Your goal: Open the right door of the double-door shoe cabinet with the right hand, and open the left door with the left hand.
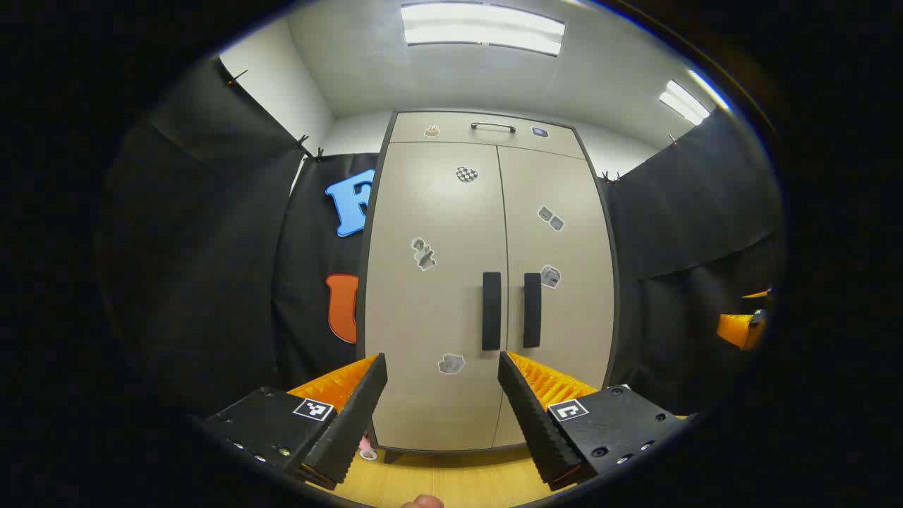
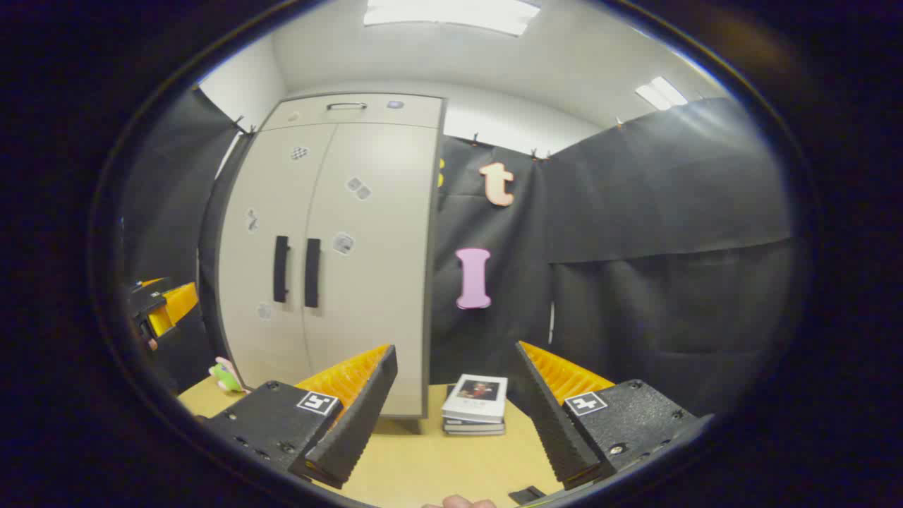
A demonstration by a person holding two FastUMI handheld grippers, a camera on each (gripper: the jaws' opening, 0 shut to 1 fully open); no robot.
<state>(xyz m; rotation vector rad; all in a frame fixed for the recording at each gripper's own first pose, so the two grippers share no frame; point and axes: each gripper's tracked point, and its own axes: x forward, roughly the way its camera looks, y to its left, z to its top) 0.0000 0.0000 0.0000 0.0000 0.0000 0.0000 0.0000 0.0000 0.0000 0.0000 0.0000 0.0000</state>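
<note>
The beige shoe cabinet (image 1: 487, 212) stands straight ahead in the left gripper view, both doors closed. Its left door handle (image 1: 491, 311) and right door handle (image 1: 532, 310) are dark vertical bars side by side at mid-height. My left gripper (image 1: 443, 370) is open, short of the doors, nothing between its fingers. In the right gripper view the cabinet (image 2: 338, 233) sits at the left, with the left handle (image 2: 281, 269) and right handle (image 2: 312, 272) visible. My right gripper (image 2: 455, 360) is open and empty, well back from the doors. The other gripper (image 2: 159, 303) shows at the far left edge.
A drawer with a thin handle (image 1: 493, 127) tops the cabinet. A stack of books (image 2: 475, 404) lies on the wooden floor (image 2: 423, 458) right of the cabinet. A small green and pink toy (image 2: 226, 376) lies by its left foot. Black cloth walls surround the booth.
</note>
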